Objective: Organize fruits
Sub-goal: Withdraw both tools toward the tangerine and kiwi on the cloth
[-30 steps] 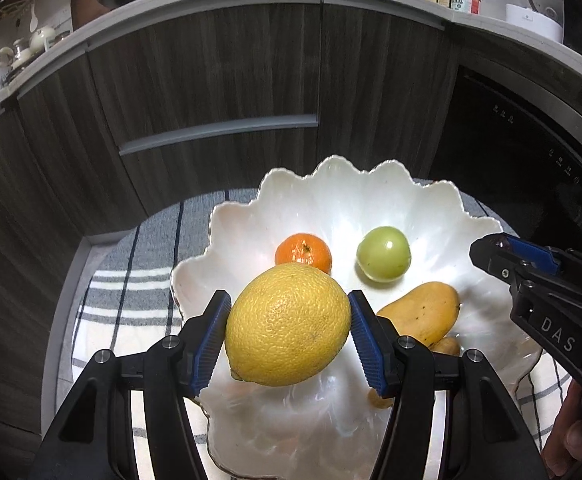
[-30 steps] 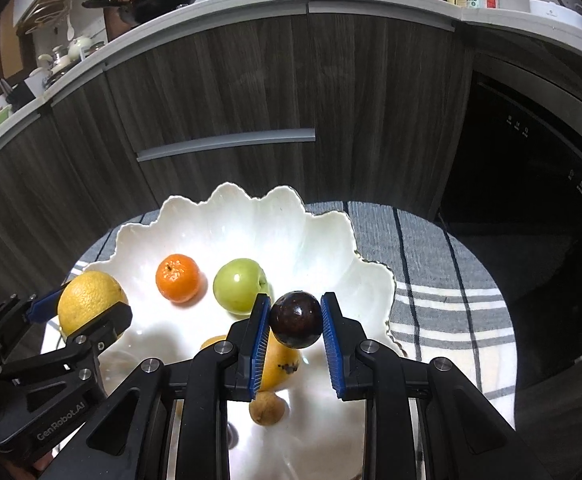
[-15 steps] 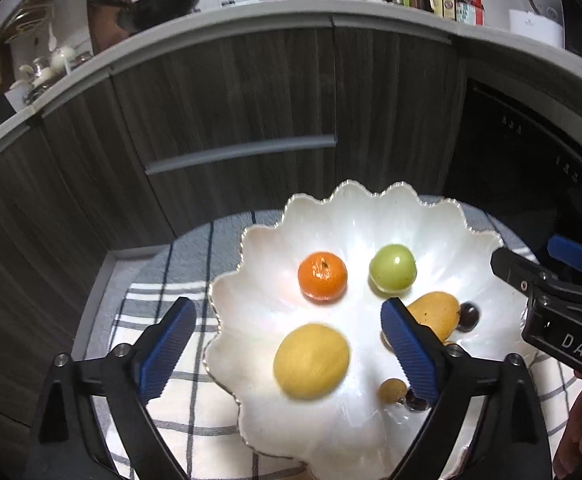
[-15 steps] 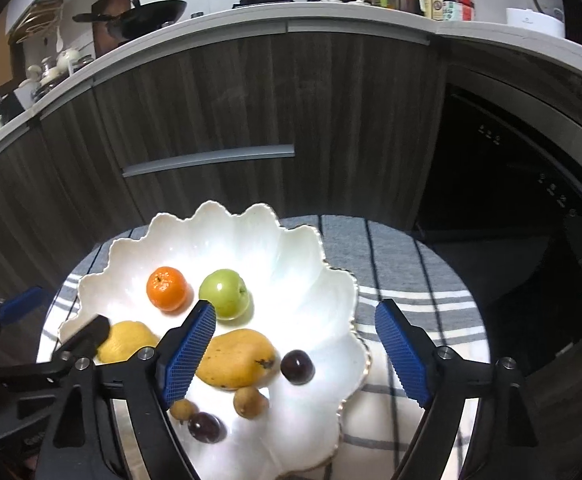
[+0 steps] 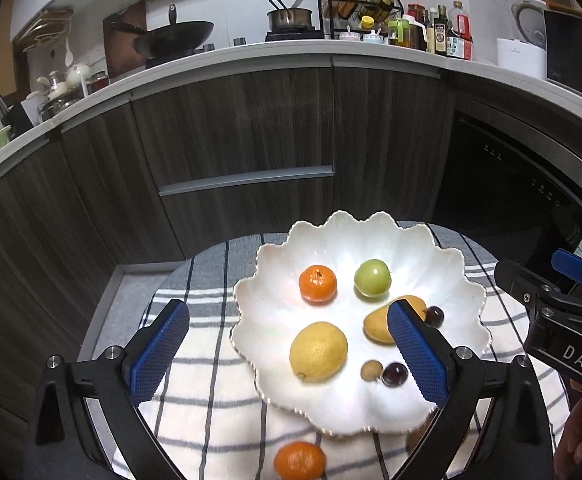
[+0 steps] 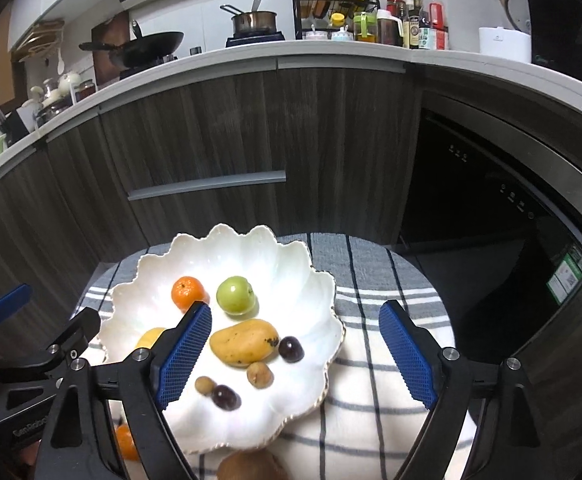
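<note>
Both grippers, left (image 5: 287, 354) and right (image 6: 295, 354), were seen opening wide, nothing held. The large yellow lemon (image 5: 318, 351) was observed resting in the scalloped white bowl (image 5: 467, 300).

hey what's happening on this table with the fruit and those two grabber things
A person holds a gripper in each hand above a scalloped white dish on a striped cloth. Both the left gripper and right gripper are empty, jaws opening. The dish holds a lemon, mandarin, green apple, mango and small dark and brown fruits. Another mandarin sits on the cloth, outside the dish.
</note>
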Motion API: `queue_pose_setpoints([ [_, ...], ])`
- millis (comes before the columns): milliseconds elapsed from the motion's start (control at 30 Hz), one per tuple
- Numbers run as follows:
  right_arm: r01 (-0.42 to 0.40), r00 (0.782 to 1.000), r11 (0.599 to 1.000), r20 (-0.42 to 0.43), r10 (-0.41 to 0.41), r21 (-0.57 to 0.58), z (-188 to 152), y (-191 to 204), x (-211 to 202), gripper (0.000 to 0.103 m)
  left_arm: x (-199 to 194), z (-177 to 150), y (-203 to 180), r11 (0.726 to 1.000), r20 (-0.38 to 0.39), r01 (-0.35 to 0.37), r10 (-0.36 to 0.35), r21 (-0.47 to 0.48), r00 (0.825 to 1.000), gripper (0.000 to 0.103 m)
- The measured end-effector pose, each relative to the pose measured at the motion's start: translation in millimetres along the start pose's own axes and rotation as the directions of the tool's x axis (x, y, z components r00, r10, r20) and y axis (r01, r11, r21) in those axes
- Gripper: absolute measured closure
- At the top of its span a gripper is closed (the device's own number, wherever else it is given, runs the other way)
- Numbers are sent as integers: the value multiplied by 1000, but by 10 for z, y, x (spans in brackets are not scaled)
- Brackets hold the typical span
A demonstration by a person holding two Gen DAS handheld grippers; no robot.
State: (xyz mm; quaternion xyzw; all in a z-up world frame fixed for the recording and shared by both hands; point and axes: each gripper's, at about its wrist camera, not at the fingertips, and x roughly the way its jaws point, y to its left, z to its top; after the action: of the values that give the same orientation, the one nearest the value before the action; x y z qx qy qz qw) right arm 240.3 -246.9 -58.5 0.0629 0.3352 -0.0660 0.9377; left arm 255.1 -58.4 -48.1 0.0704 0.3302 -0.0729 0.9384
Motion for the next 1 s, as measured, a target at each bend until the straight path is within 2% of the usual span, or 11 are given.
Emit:
queue_pose_setpoints([
  [267, 3, 1000, 1000, 0, -3, -26, -209, 47, -256, 16, -235, -278, 69, 1000, -11, -19, 19, -11, 1000, 1],
  [600, -2, 1000, 998, -17, 2, -55, -529, 121, -393, 16, -349, -651, 106, 999, -21, -28, 28, -27, 999, 1],
  [1000, -16, 999, 995, -50, 11, -99, -992, 173, -275, 16, -228, -1134, 110, 999, -59, -2, 0, -36, 998, 2],
])
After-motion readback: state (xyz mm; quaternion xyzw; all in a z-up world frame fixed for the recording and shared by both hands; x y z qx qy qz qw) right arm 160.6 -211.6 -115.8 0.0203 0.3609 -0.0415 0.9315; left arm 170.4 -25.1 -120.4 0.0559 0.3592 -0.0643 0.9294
